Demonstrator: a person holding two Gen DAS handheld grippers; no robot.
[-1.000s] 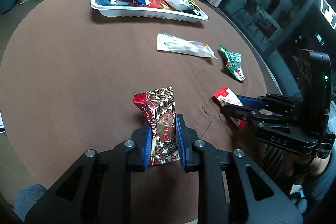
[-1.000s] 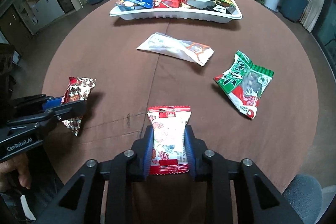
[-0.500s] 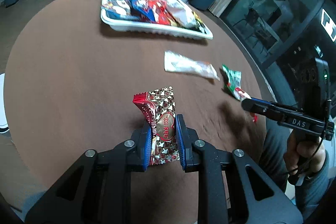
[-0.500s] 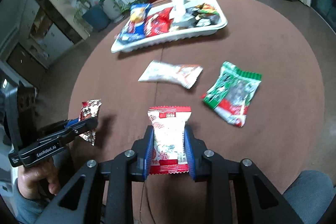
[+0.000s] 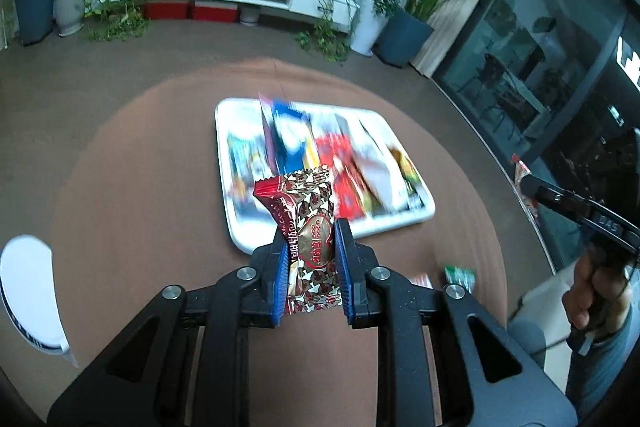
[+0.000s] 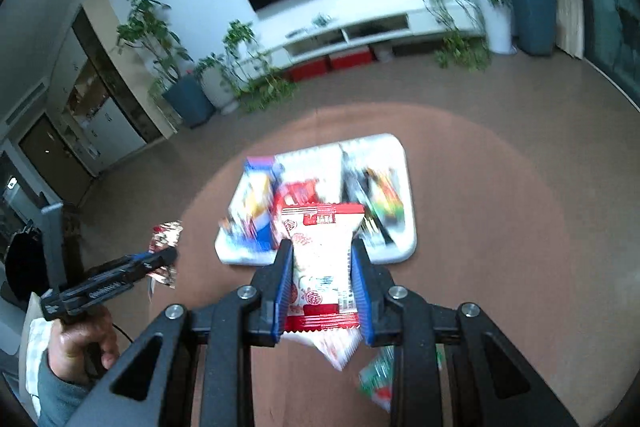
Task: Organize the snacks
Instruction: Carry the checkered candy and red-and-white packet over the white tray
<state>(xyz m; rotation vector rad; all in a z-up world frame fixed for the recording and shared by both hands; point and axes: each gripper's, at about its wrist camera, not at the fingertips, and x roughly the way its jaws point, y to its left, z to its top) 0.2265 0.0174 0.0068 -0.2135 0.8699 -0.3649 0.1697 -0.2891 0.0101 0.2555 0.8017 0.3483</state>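
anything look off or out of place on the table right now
Nothing damaged or spilled. Two packets still lie loose on the table outside the tray: a green one and a pale one near the grippers. The tray's contents are too blurred to judge.

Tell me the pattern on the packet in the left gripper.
Small brown hearts on cream, with red ends and one large heart, on the packet; clearest in the left wrist view.
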